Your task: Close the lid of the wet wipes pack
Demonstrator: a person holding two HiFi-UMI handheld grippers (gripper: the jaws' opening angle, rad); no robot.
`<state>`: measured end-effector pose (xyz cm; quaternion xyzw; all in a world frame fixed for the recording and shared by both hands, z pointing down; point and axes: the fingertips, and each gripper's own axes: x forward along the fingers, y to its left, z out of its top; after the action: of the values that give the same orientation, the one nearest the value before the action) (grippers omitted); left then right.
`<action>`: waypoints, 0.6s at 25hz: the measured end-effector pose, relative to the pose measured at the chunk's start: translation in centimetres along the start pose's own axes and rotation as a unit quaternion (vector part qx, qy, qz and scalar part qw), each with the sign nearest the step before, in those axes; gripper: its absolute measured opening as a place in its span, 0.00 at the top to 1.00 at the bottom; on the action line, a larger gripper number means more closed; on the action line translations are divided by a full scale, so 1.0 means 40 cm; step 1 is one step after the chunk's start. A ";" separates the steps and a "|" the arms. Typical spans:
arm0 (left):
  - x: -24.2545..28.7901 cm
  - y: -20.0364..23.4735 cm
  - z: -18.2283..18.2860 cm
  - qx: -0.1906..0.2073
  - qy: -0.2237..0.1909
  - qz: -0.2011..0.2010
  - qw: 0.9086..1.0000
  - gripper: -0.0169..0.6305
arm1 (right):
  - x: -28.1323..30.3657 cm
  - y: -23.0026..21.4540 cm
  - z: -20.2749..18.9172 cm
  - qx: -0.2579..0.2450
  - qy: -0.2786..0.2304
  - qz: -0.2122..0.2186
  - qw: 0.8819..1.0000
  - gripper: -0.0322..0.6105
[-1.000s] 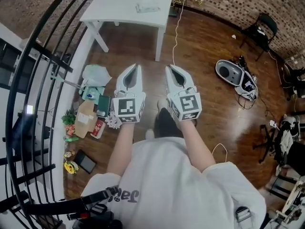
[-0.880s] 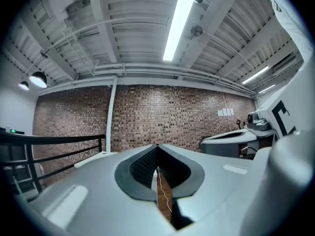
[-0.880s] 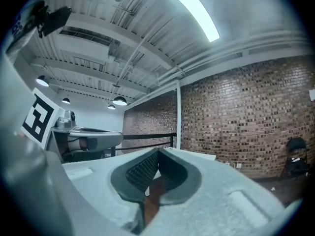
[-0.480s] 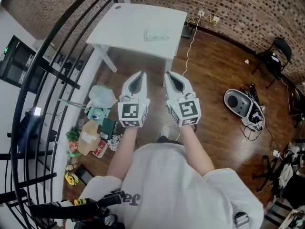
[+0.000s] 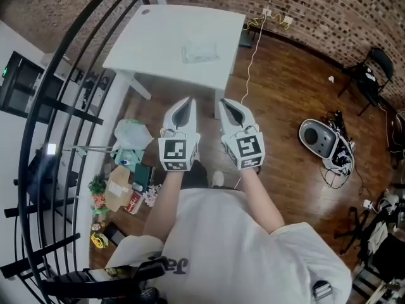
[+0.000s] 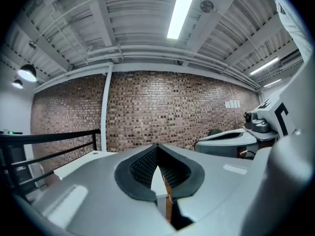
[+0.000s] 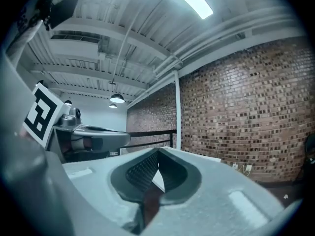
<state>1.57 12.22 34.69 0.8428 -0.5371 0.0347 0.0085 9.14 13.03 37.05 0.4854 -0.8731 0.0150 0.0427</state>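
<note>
The wet wipes pack [image 5: 200, 52] lies on a white table [image 5: 152, 40] ahead of me, small and pale; its lid is too small to make out. Both grippers are held side by side in the air above the wooden floor, short of the table's near edge. My left gripper [image 5: 187, 101] is shut with nothing between its jaws, and so is my right gripper [image 5: 226, 102]. In the left gripper view the left gripper [image 6: 157, 147] points at a brick wall, jaws meeting at the tip. The right gripper [image 7: 158, 152] in its own view also has its tips closed together.
A black metal railing [image 5: 60, 100] runs down the left side. Boxes, a bag and small items [image 5: 126, 170] clutter the floor beside it. A white cable [image 5: 250, 59] trails from the brick wall. A round grey device [image 5: 317, 138] and a dark chair [image 5: 372, 68] stand at the right.
The table and the pack have come nearer and lower in the head view as the person steps forward. Both grippers keep the same shut pose in front of the body.
</note>
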 end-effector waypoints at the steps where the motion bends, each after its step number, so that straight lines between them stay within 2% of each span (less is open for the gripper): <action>1: 0.031 0.014 -0.005 -0.002 0.002 -0.001 1.000 0.95 | 0.030 -0.010 -0.011 0.000 0.005 0.001 1.000 0.97; 6: 0.208 0.126 -0.065 -0.014 0.004 -0.009 1.000 0.95 | 0.224 -0.059 -0.038 -0.015 0.016 0.019 1.000 0.97; 9: 0.330 0.208 -0.056 -0.009 0.000 -0.006 1.000 0.95 | 0.362 -0.141 -0.011 -0.024 0.020 0.011 0.999 0.97; 15: 0.545 0.371 -0.021 -0.028 -0.008 -0.015 0.999 0.95 | 0.625 -0.252 0.059 -0.039 0.021 0.003 0.999 0.97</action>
<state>-2.75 -13.75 36.67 0.8504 -0.5253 0.0129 0.0281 4.44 -13.63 36.79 0.4805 -0.8733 -0.0093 0.0799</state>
